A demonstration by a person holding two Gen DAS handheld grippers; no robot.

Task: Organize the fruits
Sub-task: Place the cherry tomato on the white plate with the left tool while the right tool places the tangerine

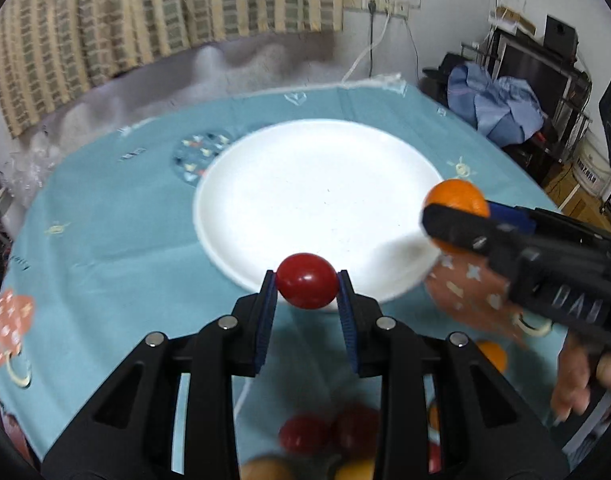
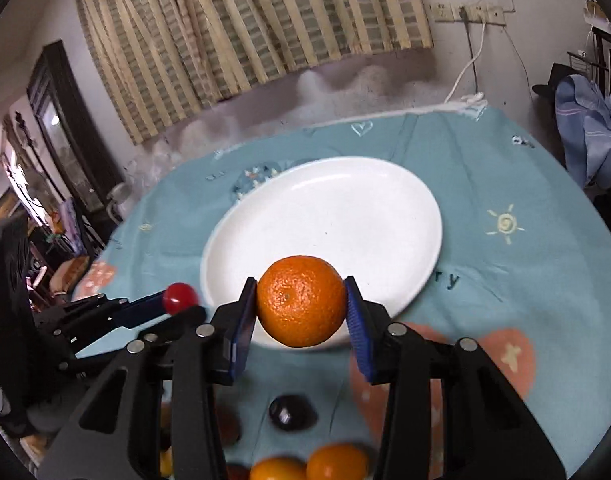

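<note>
So both claws are carrying fruit toward the white plate (image 1: 305, 152) in the middle of the tabletop (image 1: 105, 240), which looks like the spot everything gets sorted onto, since it's bare right now. The left claw (image 1: 307, 286) is clenched on a small red fruit (image 1: 307, 286), maybe a cherry tomato, right at the plate's near rim. The right claw (image 2: 301, 302) is pinching an orange (image 2: 301, 302) between its blue pads, over the near edge too. More loose fruit (image 2: 337, 462) sits nearer the person, pretty blurry though, so I can't count it.
</note>
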